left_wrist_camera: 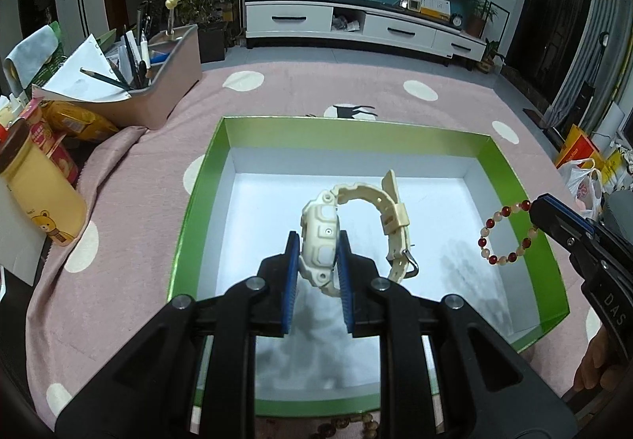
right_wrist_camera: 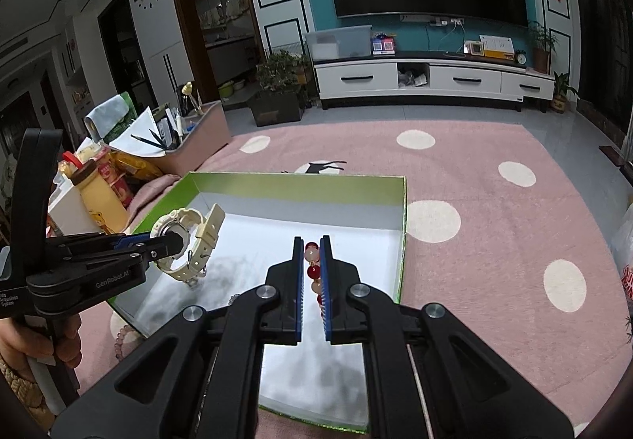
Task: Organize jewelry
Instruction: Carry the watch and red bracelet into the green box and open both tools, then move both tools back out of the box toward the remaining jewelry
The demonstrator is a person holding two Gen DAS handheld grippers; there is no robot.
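My left gripper (left_wrist_camera: 316, 241) is shut on the case of a cream wristwatch (left_wrist_camera: 322, 237) and holds it above the white floor of a green-walled box (left_wrist_camera: 198, 201). The watch strap (left_wrist_camera: 395, 225) curls to the right. My right gripper (right_wrist_camera: 312, 245) is shut on a red and pale bead bracelet (right_wrist_camera: 312, 265) above the same box (right_wrist_camera: 401, 241). In the left wrist view the bracelet (left_wrist_camera: 504, 231) hangs from the right gripper (left_wrist_camera: 532, 207) over the box's right wall. In the right wrist view the left gripper (right_wrist_camera: 174, 241) and watch (right_wrist_camera: 186, 237) are at the box's left.
The box lies on a pink cloth with white dots (left_wrist_camera: 138, 182). A pen holder tray (left_wrist_camera: 158, 83), snack bags and a yellow bottle (left_wrist_camera: 39, 193) stand at the left. Loose bead strings lie near the box's front edge (left_wrist_camera: 356, 425), and a pink one (right_wrist_camera: 122, 336).
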